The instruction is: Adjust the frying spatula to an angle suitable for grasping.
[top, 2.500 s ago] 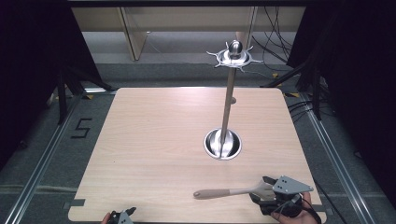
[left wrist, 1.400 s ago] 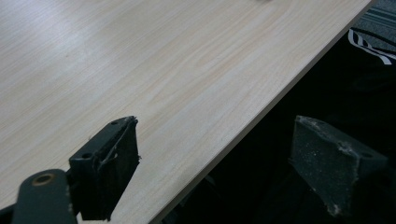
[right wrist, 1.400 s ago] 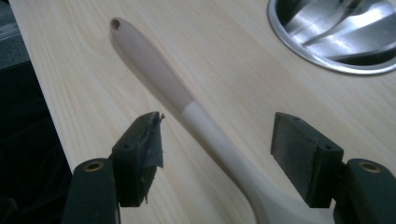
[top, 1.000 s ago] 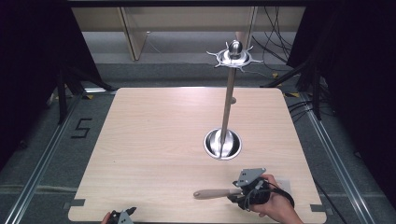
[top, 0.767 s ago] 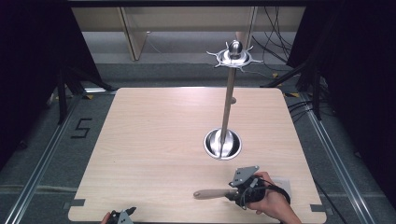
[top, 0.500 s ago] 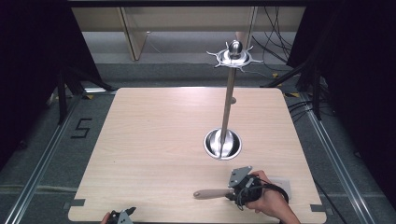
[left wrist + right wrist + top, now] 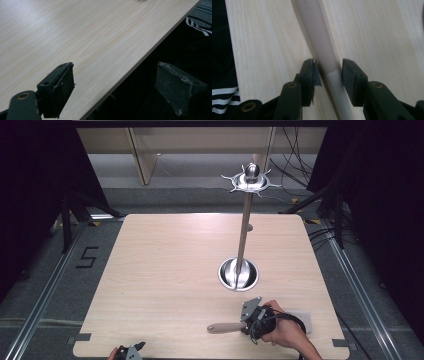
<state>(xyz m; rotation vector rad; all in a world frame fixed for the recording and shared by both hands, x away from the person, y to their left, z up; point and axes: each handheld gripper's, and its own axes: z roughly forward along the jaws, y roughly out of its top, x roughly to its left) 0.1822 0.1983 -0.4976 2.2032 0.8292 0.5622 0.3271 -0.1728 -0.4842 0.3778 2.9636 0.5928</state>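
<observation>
Utensil handle (image 7: 322, 52) lies flat on the table (image 7: 170, 270) near its front edge, between the right gripper's (image 7: 328, 72) jaws, which have just been closing; a narrow gap remains on each side. Left gripper (image 7: 115, 87), at the front-left table edge, stands wide with nothing between its jaws. A steel stand (image 7: 244, 230) rises behind.

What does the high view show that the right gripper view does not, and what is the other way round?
High view: the stand with its hook ring, the left gripper at the near edge, and the hand on the right gripper. Right gripper view: the jaws closely flank the handle. They have just been closing, but I cannot tell whether the pads press it. Both: the table and the handle.
</observation>
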